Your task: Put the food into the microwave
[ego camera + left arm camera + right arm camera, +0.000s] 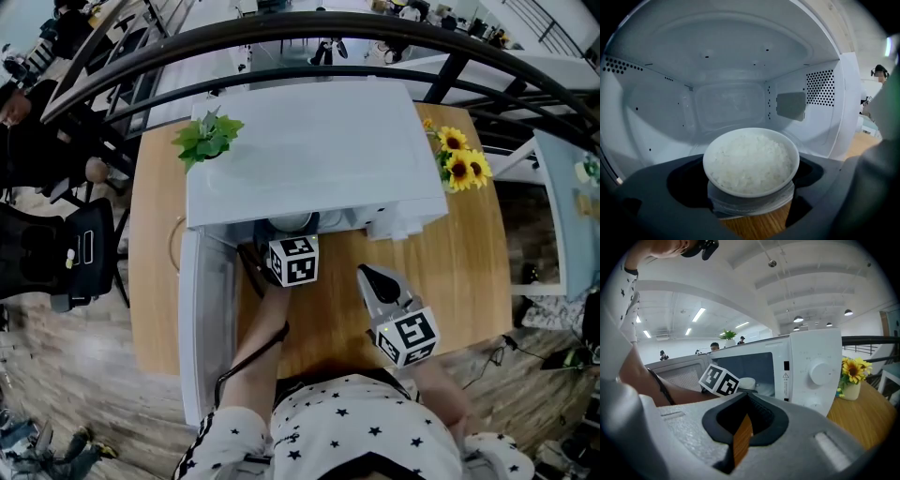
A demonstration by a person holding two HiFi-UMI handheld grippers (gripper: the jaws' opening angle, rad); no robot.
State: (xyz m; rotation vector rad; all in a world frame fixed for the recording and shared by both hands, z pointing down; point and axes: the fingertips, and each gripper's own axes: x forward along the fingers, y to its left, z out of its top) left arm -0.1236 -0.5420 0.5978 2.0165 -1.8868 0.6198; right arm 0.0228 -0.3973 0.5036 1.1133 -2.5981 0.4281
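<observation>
Head view: taken from above, aimed steeply down on the microwave (309,150) and wooden table (469,272).
Left gripper view: set close, faced straight into the microwave's open cavity, over the bowl of rice (751,161).
Right gripper view: held low outside, tilted up at the microwave's front.
Shared: microwave and bowl of rice are seen in all three; sunflowers (461,161) in head and right gripper views.

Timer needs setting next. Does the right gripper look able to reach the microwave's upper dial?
Likely yes: the upper dial faces the right gripper, nothing between; the left gripper sits aside at the open cavity.
</observation>
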